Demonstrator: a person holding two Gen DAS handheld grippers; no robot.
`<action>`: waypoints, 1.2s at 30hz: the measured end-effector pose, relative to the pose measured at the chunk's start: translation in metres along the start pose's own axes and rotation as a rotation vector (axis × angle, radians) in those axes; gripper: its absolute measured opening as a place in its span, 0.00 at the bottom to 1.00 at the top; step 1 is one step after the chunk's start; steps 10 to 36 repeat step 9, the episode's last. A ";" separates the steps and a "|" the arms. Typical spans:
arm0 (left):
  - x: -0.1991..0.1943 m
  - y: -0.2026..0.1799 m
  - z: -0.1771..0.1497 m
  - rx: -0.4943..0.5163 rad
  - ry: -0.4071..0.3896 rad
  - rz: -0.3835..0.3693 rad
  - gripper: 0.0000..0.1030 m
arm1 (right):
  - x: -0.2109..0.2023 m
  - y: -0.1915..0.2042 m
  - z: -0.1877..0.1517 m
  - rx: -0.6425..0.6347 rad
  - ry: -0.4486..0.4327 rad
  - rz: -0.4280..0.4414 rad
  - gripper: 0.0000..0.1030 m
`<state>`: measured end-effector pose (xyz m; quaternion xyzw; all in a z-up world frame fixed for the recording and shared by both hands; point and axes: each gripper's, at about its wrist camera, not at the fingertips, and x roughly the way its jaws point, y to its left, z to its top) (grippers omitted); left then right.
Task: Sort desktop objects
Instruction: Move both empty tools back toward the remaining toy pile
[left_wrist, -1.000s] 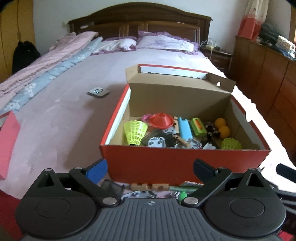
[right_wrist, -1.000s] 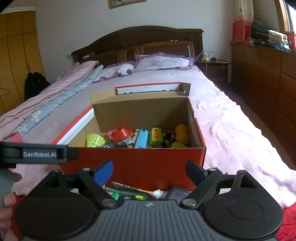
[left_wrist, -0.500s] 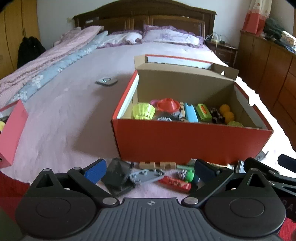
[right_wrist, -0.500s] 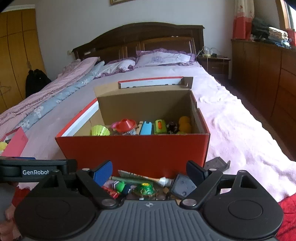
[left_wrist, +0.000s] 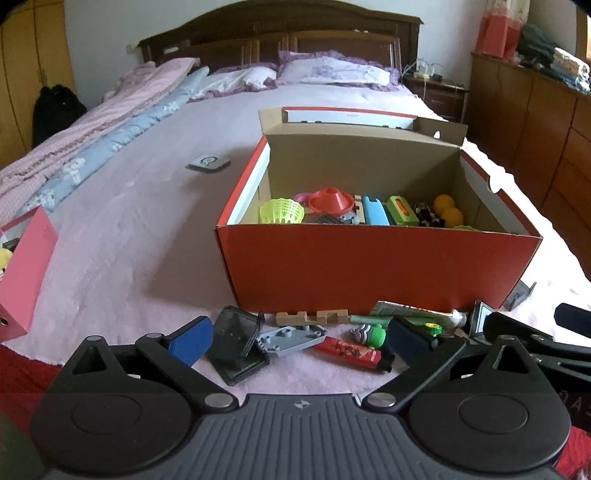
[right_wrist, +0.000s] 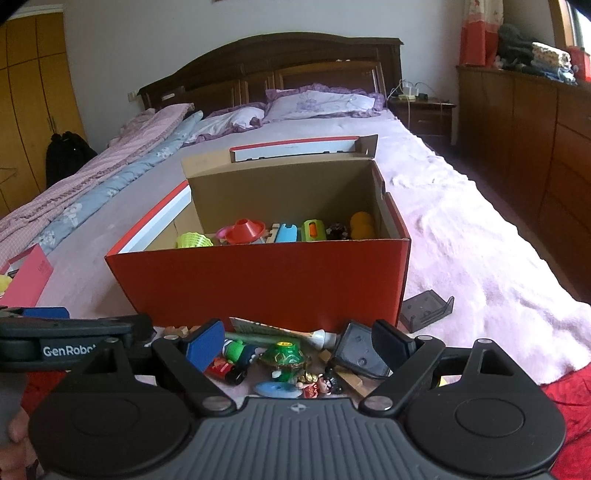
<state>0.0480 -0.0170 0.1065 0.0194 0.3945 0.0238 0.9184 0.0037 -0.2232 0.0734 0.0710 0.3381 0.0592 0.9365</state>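
1. Pink bedding covers the bed (left_wrist: 122, 236) that carries everything, with a dark wooden headboard (right_wrist: 273, 62) at its far end.
2. An open red box (left_wrist: 376, 266) stands on the bed, already holding a yellow-green shuttlecock (left_wrist: 281, 211), a red cone (left_wrist: 330, 199), a blue block (left_wrist: 375, 216), a green-and-orange piece (left_wrist: 402, 211) and two orange balls (left_wrist: 447, 211).
3. My left tongs (left_wrist: 301, 338) are spread open and grip nothing; they hang over loose things lying just in front of the box: a dark plastic case (left_wrist: 236, 341), a grey plate (left_wrist: 291, 338), a wooden notched bar (left_wrist: 312, 316) and a red lighter (left_wrist: 351, 350).
4. My right tongs (right_wrist: 295, 341) are also open and empty, above a green spinning top (right_wrist: 283, 356) and a blue oval (right_wrist: 277, 389).
5. A dark bracket (right_wrist: 426, 308) lies apart, right of the box.
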 end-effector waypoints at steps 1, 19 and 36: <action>0.000 0.000 0.000 -0.001 0.000 0.000 0.99 | 0.000 0.000 0.000 0.000 0.000 0.001 0.86; 0.004 -0.001 -0.002 -0.003 0.016 -0.005 0.99 | 0.001 -0.003 -0.002 0.009 0.009 0.000 0.86; 0.004 -0.001 -0.002 -0.003 0.016 -0.005 0.99 | 0.001 -0.003 -0.002 0.009 0.009 0.000 0.86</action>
